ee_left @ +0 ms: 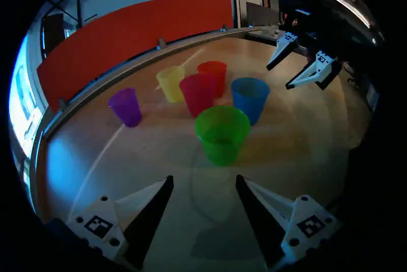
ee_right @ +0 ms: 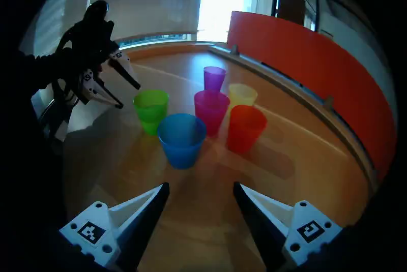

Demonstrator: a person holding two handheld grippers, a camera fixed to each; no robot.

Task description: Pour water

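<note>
On the wooden counter [ee_left: 152, 150] stand six plastic cups, one of each colour, all upright and bunched near the middle. In the left gripper view, from the left, a purple cup [ee_left: 125, 107] stands a little apart. A yellow cup [ee_left: 171, 83] comes next, farther back. A magenta cup [ee_left: 198, 93] is just beside it and partly covers a red cup [ee_left: 213, 73] behind. A blue cup [ee_left: 250, 99] ends the row on the right. A green cup [ee_left: 222, 134] stands in front of the magenta and blue ones, nearest the camera. Whether any cup holds water I cannot tell.

At the bottom of this view the left hand-held gripper [ee_left: 203, 180] has its two fingers spread wide and pinches nothing, with the green cup ahead of the gap. Each finger bears one square black-and-white tag, a coded pattern rather than letters. At upper right the right hand-held gripper [ee_left: 278, 78] hangs above the counter beyond the blue cup. Its fingers are apart and empty, with two more such tags, and the body behind it is dark and hard to make out. An orange panel [ee_left: 132, 33] runs behind the counter's far rail.

In the right gripper view the left hand-held gripper [ee_right: 129, 97] is a silhouette at the left, beside the green cup. The blue cup stands nearest, ahead of the right hand-held gripper's own spread fingers. A bright window [ee_right: 224, 2] glares behind.
</note>
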